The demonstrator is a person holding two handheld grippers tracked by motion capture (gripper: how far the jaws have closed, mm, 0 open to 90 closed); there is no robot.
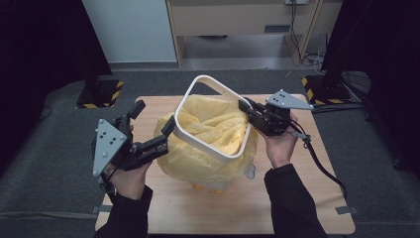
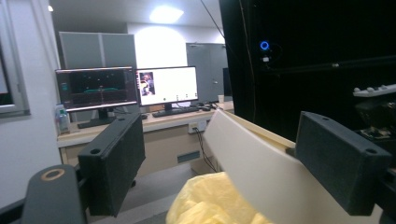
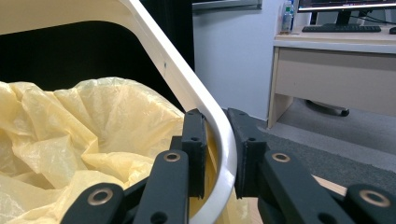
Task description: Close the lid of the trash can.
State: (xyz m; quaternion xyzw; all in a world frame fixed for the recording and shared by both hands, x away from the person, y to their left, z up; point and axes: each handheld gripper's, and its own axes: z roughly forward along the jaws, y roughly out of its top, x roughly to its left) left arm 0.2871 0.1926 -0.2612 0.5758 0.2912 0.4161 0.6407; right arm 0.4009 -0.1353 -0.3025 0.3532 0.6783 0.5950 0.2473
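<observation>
Right tool pinches the tilted ring over the bag; left tool, spread, must regrip center-frame.

Count on inspection: one table, wooden. One white ring frame. One yellow plastic bag. Two hand-held grippers, a left hand-held gripper and a right hand-held gripper. Two black stand bases with hazard stripes on the floor. Two lit monitors on a desk in the background.
</observation>
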